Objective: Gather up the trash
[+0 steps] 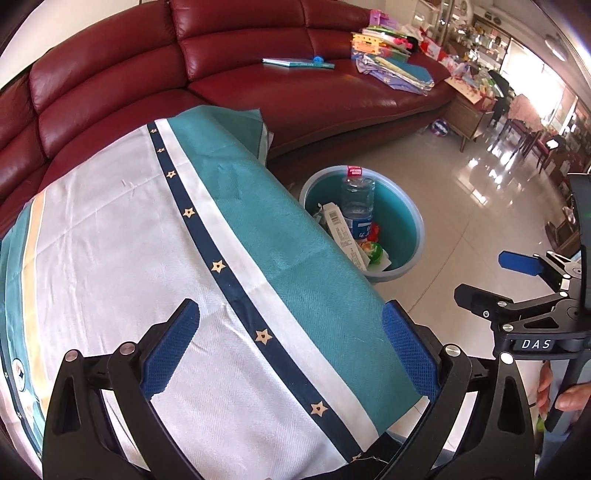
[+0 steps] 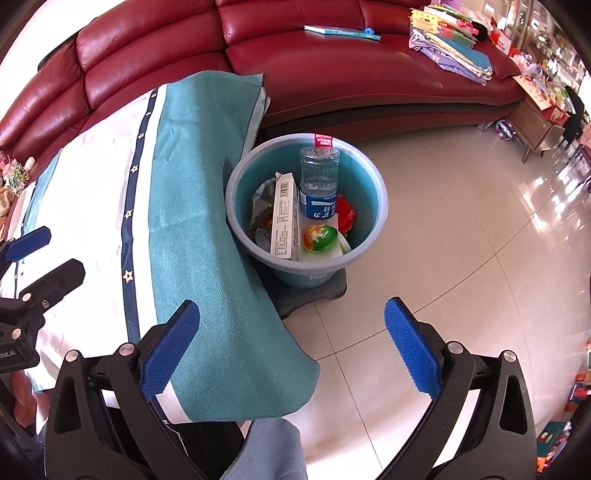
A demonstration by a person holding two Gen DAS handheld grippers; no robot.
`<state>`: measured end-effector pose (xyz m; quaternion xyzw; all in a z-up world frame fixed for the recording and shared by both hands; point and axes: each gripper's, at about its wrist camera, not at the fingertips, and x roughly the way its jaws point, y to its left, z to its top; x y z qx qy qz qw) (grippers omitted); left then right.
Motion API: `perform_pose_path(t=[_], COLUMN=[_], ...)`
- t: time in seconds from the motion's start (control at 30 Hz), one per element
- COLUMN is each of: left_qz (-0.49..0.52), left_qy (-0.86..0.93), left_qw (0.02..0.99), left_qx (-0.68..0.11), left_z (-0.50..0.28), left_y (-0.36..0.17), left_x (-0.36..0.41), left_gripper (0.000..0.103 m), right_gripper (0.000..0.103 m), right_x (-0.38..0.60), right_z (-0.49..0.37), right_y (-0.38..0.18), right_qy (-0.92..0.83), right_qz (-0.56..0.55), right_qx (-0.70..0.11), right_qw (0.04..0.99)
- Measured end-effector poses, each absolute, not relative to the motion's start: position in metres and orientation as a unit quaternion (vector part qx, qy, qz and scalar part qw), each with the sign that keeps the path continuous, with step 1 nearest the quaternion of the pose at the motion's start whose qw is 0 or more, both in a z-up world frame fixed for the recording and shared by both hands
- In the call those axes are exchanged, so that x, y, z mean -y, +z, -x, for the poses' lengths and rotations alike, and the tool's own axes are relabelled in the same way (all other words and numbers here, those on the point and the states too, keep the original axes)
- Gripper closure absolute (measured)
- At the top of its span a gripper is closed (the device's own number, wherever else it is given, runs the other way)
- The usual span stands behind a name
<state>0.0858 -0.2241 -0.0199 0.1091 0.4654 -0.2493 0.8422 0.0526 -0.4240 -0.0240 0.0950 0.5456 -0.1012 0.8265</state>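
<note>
A blue bin (image 2: 369,236) stands on the floor beside the cloth-covered table (image 2: 207,236). It holds a clear water bottle (image 2: 319,177), a white box (image 2: 283,218), a green and orange wrapper (image 2: 320,238) and red scraps. The bin also shows in the left wrist view (image 1: 406,221). My left gripper (image 1: 291,347) is open and empty over the tablecloth (image 1: 147,240). My right gripper (image 2: 291,347) is open and empty, above the table edge and floor in front of the bin. The right gripper also shows in the left wrist view (image 1: 491,277), at the right.
A red leather sofa (image 2: 332,74) runs behind the table, with a book (image 2: 341,32) and a pile of papers and cloths (image 2: 450,48) on it. Glossy tiled floor (image 2: 461,240) lies right of the bin. A wooden cabinet (image 2: 535,122) stands at the far right.
</note>
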Motion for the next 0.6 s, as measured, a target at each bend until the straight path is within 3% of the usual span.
perform_pose_path(t=[0.6], left_qz=[-0.094], left_qy=[-0.240], left_qw=[0.843], left_qx=[-0.473], left_z=[-0.088], left_y=[-0.025], left_x=[0.206], left_gripper=[0.004], right_gripper=[0.007], right_x=[0.413], right_z=[-0.057], right_y=[-0.037], right_qy=[-0.097], right_qz=[-0.094], right_qx=[-0.564], right_qw=[0.815])
